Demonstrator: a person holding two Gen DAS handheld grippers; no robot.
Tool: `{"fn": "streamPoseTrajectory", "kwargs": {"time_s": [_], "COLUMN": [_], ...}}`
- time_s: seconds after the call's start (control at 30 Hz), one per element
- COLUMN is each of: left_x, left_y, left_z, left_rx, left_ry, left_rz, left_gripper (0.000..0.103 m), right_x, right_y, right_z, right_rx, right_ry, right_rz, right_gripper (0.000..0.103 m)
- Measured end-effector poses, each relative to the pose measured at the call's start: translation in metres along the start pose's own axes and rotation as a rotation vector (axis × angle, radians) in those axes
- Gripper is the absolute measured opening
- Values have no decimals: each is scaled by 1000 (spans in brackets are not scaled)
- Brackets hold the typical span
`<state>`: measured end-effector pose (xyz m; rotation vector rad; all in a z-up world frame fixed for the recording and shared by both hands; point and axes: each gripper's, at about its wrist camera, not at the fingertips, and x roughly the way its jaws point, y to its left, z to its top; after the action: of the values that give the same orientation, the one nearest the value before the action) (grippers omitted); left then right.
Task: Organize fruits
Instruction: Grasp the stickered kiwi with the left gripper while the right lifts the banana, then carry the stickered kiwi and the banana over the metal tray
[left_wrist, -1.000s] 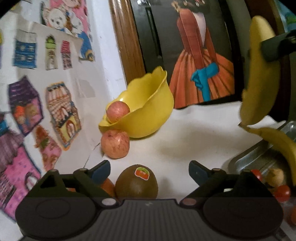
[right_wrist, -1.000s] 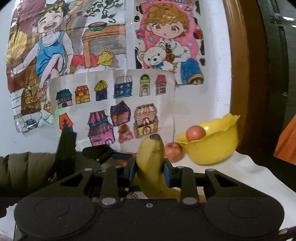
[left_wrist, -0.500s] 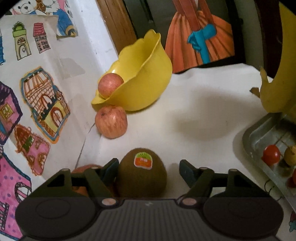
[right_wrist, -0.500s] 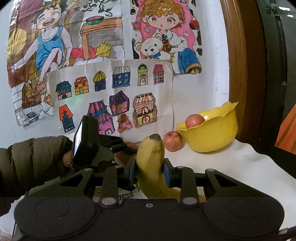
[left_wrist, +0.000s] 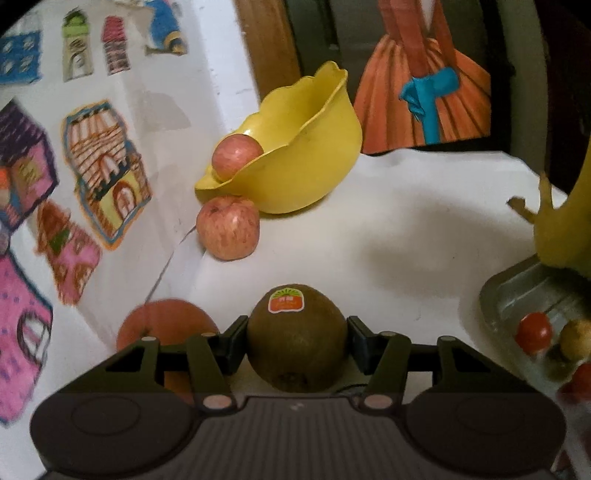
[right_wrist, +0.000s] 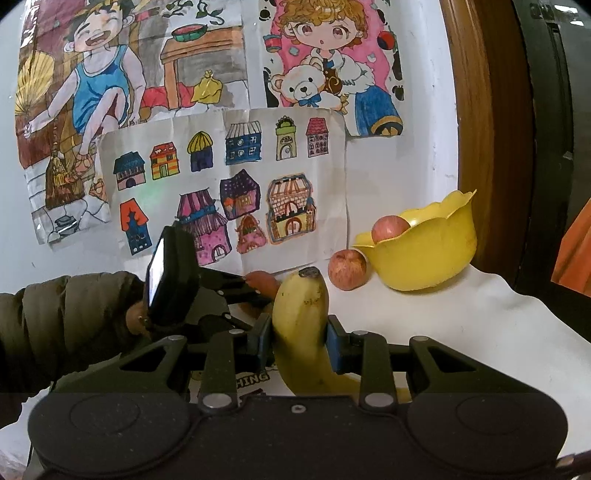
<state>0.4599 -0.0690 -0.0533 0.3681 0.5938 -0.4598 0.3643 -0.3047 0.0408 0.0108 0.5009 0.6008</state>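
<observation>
Left wrist view: the left gripper (left_wrist: 297, 334) had its jaws closed against both sides of a brown kiwi (left_wrist: 296, 336) bearing an orange-and-green sticker, the fruit sitting low over the white-covered worktop (left_wrist: 406, 229). Just left of the gripper lay an orange fruit (left_wrist: 166, 325), partly hidden by the finger linkage. At the right edge stood a metal tray (left_wrist: 517, 291) holding small red and yellowish fruits, with the stem end of a banana (left_wrist: 565, 229) above it. Farther off, a red apple (left_wrist: 228, 228) rested on the worktop, just beside the yellow bowl (left_wrist: 306, 166). A second apple (left_wrist: 237, 157) lay inside the bowl at its low rim. Coloured house drawings (left_wrist: 103, 166) covered the wall to the left.

Right wrist view: the right gripper (right_wrist: 300, 338) had its jaws clamped on the banana (right_wrist: 301, 325), held nearly upright with its dark tip uppermost. To the left, a person's dark padded sleeve (right_wrist: 62, 314) and hand (right_wrist: 135, 317) held the other gripper (right_wrist: 236, 291) near the orange fruit (right_wrist: 264, 282). Beyond stood the apple (right_wrist: 347, 268) and the bowl (right_wrist: 424, 254) against the wall.
</observation>
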Motion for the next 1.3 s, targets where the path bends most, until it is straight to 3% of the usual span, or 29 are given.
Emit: {"fn": "streamPoseTrajectory", "kwargs": {"time_s": [0.3,0.6,0.93,1.13,1.3], "left_x": [-27,-60,-45,-42,-39], "left_y": [-27,-85,-128,-134,-137], "left_z": [0,23,28,27,24], "left_rx": [-86,-45,-82,-80,-83], "left_ry": [-53,-148,-84,-67,-51], "left_rz": [-65,-199,-305,-307,-298], "left_gripper": [60,60,60,60,60], "right_x": [-21,-73,-122,-112,-94], "right_y": [-4,-11,-20,-25,-27], "right_z": [-8,-17,-48,-60,-57], "right_rx": [30,65,108,136,138], "right_ry": [-5,-32,49,129,138], "right_rz": [-23,-85,-181,-183,-171], "right_gripper": [32,32,33,33,33]}}
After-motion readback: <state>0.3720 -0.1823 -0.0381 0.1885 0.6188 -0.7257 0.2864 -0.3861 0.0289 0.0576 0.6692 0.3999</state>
